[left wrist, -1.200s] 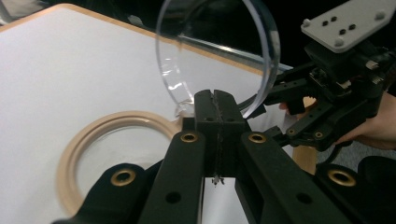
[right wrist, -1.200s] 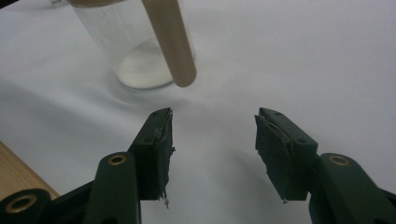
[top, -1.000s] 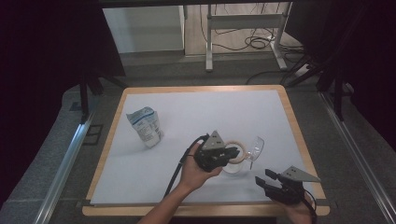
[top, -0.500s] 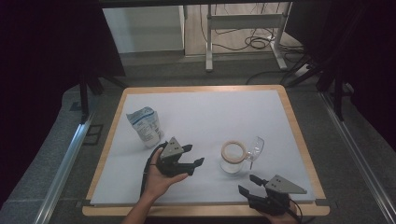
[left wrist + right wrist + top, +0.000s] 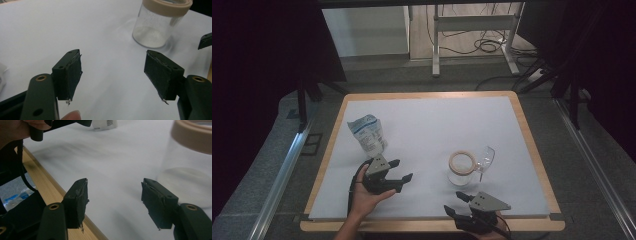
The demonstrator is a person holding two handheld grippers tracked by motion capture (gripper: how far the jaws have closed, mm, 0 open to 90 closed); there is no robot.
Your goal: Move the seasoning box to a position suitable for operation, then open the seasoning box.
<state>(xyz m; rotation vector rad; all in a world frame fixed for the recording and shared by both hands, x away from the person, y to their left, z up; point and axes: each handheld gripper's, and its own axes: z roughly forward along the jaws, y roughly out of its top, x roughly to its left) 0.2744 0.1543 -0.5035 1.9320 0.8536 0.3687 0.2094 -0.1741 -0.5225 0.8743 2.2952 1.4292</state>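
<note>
Jar (image 5: 461,169) standing alone on white table (image 5: 437,130). Left gripper (image 5: 399,170) just opened wide, holding nothing. Right gripper (image 5: 455,203) open too, empty.

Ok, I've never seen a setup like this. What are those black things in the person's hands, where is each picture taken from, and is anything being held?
No robot here: a person holds a pair of hand-held tongs in each hand. The high view looks down on the table from above the person's side. There the left tongs are at the left and the right tongs are near the table's front edge.

The other two pictures come from small cameras riding on the tongs, looking along their two black jaws.

On the white surface stand a clear jar with a tan rim, a clear lid beside it, and a white and blue pouch.

Nothing is held. The left tongs have just been opening and are empty; the right tongs also stand open, with the jar close ahead.
</note>
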